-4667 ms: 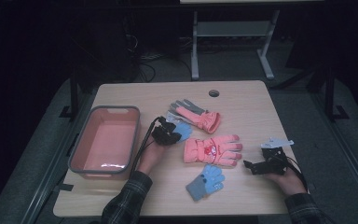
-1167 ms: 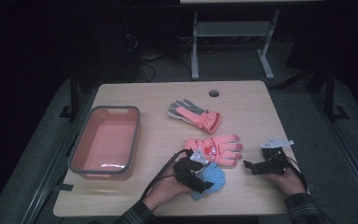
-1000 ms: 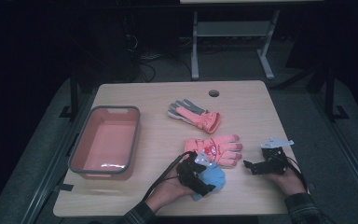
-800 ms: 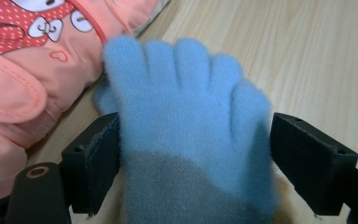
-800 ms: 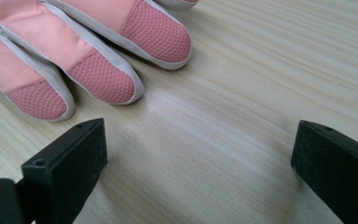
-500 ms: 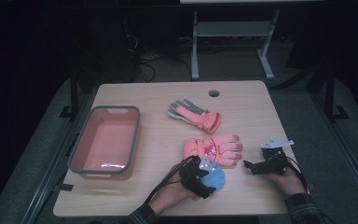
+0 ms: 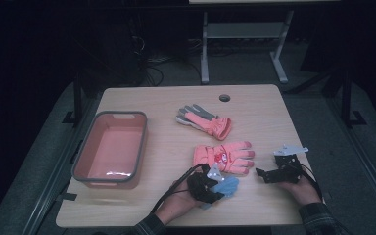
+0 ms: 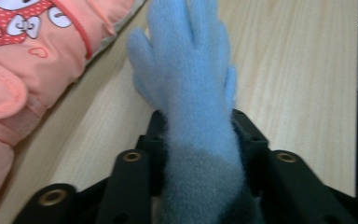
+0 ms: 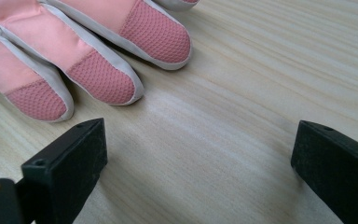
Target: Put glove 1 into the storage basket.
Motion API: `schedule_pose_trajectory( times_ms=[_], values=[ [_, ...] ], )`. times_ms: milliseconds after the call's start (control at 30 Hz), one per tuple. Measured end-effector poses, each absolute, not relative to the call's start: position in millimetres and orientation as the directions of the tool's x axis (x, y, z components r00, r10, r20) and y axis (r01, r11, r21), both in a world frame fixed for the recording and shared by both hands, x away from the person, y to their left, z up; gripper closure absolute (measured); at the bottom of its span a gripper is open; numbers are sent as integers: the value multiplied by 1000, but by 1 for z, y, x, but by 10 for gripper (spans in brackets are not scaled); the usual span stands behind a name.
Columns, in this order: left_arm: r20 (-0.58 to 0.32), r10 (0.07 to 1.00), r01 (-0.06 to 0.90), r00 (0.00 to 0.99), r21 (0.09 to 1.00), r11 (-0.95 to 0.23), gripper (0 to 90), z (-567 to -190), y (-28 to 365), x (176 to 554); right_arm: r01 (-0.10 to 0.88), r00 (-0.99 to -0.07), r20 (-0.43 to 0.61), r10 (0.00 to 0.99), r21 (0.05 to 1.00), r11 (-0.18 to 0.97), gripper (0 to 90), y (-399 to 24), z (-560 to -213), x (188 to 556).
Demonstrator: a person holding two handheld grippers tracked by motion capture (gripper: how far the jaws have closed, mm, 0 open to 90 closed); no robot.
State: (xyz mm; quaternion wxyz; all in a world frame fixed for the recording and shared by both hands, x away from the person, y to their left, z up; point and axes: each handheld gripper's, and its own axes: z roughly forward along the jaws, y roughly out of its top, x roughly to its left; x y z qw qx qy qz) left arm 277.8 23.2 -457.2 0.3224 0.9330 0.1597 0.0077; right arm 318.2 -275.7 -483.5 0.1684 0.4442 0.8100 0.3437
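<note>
A small blue knit glove (image 7: 226, 186) (image 8: 191, 79) lies near the table's front edge, and my left gripper (image 7: 210, 188) (image 8: 199, 154) has just been closing on its cuff; both jaws now press the wool. Right beside it lies a pink glove (image 7: 223, 156) (image 8: 23, 60) with a red cartoon patch, its fingertips (image 9: 98, 74) close in front of my right gripper. My right gripper (image 7: 267, 175) (image 9: 200, 158) rests on the table at the front right, jaws wide apart with bare wood between them. A second pink and grey glove (image 7: 204, 120) lies farther back.
A pink tub with a grey rim (image 7: 108, 147) stands on the left of the wooden table (image 7: 264, 112). A round cable hole (image 7: 224, 97) sits near the far edge. A metal stand (image 7: 245, 34) is on the dark floor beyond.
My left gripper slid a little onto the blue glove's cuff and its jaws have come together on it. The right hand has kept still.
</note>
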Motion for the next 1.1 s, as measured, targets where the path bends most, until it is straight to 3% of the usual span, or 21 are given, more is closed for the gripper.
schedule_pose_trajectory(
  times_ms=[267, 700, 1100],
  values=[
    [-131, 304, 320, 944, 598, -735, 735, -455, 24, 279, 604, -549, 32, 835, 707, 369, 29, -276, -484, 318],
    [-182, 316, 358, 931, 625, -693, 737, -434, 46, 289, 604, -549, 33, 835, 707, 369, 29, -276, -483, 318],
    [-176, 368, 387, 913, 660, -644, 735, -409, 75, 305, 603, -550, 31, 835, 706, 371, 29, -276, -484, 318]
  ],
)
